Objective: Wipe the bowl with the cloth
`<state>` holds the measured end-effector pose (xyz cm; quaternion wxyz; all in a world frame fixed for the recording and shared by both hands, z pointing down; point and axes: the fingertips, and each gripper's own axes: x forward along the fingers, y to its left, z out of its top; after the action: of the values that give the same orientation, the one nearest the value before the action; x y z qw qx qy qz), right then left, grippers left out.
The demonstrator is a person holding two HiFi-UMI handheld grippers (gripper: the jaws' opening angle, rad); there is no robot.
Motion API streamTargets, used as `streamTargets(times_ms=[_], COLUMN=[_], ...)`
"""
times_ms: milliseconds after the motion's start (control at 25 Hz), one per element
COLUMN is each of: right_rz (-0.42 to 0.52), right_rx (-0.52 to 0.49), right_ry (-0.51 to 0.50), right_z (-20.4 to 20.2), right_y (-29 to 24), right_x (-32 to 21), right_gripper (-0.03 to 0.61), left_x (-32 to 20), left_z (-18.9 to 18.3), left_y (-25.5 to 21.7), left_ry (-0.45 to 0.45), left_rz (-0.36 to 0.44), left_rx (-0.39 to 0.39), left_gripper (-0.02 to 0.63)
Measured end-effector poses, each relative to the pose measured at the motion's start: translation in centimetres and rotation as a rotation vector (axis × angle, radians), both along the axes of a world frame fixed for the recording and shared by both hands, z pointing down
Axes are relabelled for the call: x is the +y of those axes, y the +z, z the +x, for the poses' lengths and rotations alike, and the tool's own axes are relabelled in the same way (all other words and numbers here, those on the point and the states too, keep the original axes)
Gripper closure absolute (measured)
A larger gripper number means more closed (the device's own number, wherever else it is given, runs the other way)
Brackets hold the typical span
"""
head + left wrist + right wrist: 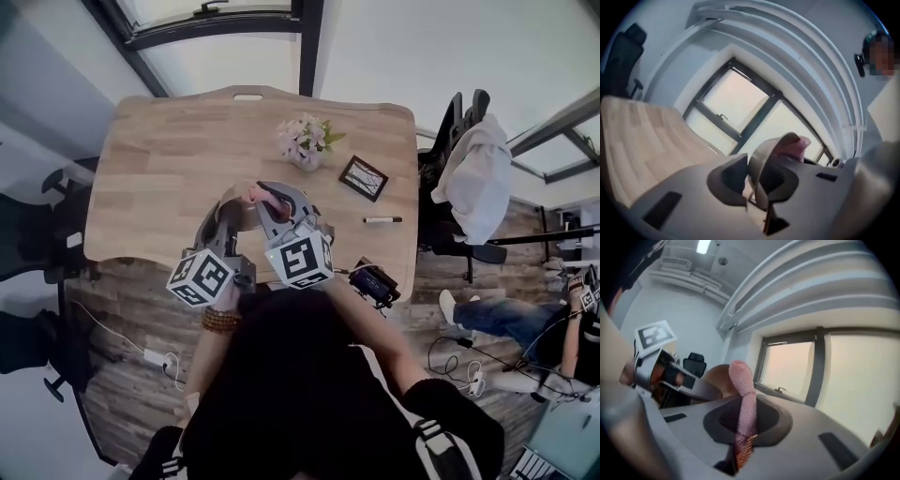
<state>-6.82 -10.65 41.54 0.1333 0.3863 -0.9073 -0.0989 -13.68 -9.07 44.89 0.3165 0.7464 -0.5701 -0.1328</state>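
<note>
Bowl [763, 149] hangs tilted over the counter's [169, 159] near edge, its rim pinched by fingers of the left gripper [749, 183], apparently so the right gripper [743, 423], clamped on the pink cloth [740, 376], can rub inside.

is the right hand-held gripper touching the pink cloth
Touching. The right gripper view shows the right hand-held gripper with its jaws shut on the pink cloth, both pads pressing it.

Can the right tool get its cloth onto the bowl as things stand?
Probably yes. The left tool grips the bowl by its rim, close to the right tool, whose cloth shows just past that rim; nothing seems to stand between them.
</note>
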Motion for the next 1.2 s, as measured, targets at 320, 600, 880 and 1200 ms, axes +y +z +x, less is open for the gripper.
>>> streamTargets(times_ms=[320, 600, 880, 1200], right_rz=[0.313, 0.061, 0.252, 0.025], right_rx=[0.538, 0.046, 0.459, 0.016], right_ry=[-0.194, -0.033, -0.179, -0.022], right_z=[-1.9, -1.4, -1.9, -0.3], right_y=[2.6, -0.4, 2.8, 0.3], right_x=[1.8, 0.4, 1.8, 0.1], right_gripper=[0.56, 0.552, 0.557, 0.548], left_x=[-0.2, -0.5, -0.1, -0.8], left_z=[1.9, -0.7, 1.3, 0.7], left_y=[0.9, -0.6, 1.6, -0.6], left_ry=[0.231, 0.038, 0.283, 0.116], left_rz=[0.052, 0.009, 0.024, 0.032], left_rx=[-0.911, -0.001, -0.875, -0.16], left_gripper=[0.529, 0.557, 0.52, 0.566])
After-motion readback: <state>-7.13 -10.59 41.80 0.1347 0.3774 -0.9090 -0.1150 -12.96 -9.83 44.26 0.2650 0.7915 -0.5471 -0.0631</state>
